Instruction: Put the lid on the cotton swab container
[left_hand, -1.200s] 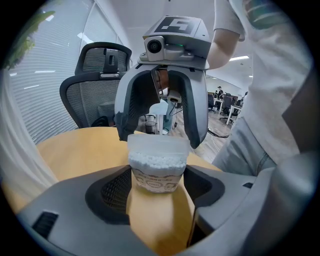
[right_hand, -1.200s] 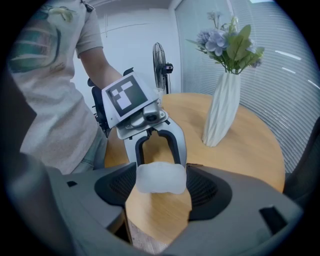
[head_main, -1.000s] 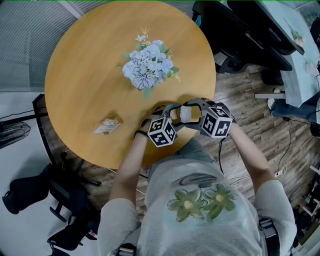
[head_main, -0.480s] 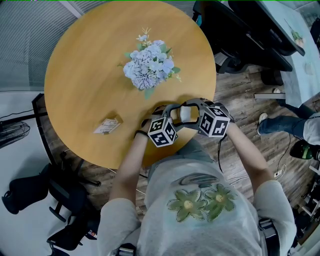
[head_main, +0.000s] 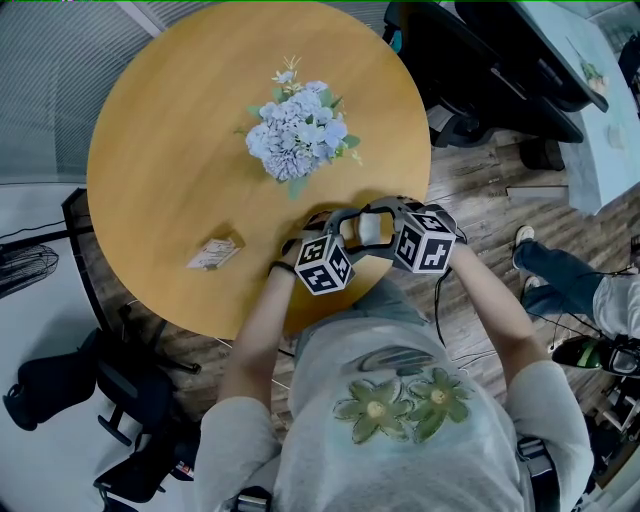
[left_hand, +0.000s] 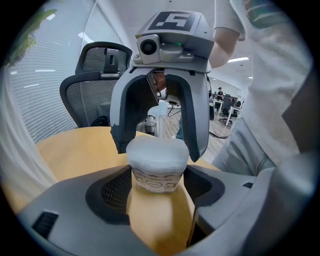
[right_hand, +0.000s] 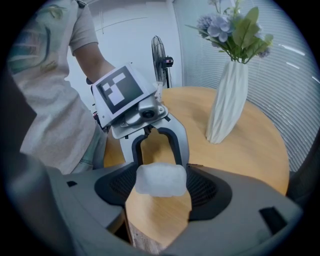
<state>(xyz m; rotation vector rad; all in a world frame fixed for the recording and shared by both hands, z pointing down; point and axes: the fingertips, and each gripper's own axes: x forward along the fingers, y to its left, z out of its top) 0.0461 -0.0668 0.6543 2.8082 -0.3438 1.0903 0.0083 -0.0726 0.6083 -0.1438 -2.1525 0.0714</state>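
The cotton swab container (left_hand: 156, 181), a small tub with a printed paper band, stands between the pads of my left gripper (left_hand: 156, 189), which is shut on it. A frosted white lid (left_hand: 157, 152) sits on its top. My right gripper (right_hand: 161, 186) faces the left one and is shut on that lid (right_hand: 161, 179). In the head view both grippers meet over the near edge of the round wooden table (head_main: 160, 170), with the white lid (head_main: 370, 228) showing between them. The container's body is hidden in the right gripper view.
A white vase of pale blue flowers (head_main: 297, 135) stands at the table's middle. A small paper packet (head_main: 215, 252) lies to the left. Office chairs (head_main: 480, 70) stand beyond the table's right side. A passer-by's legs (head_main: 565, 275) are on the floor at the right.
Both grippers stay almost still around the container and lid. A passer-by's legs have come into view on the floor at the right.
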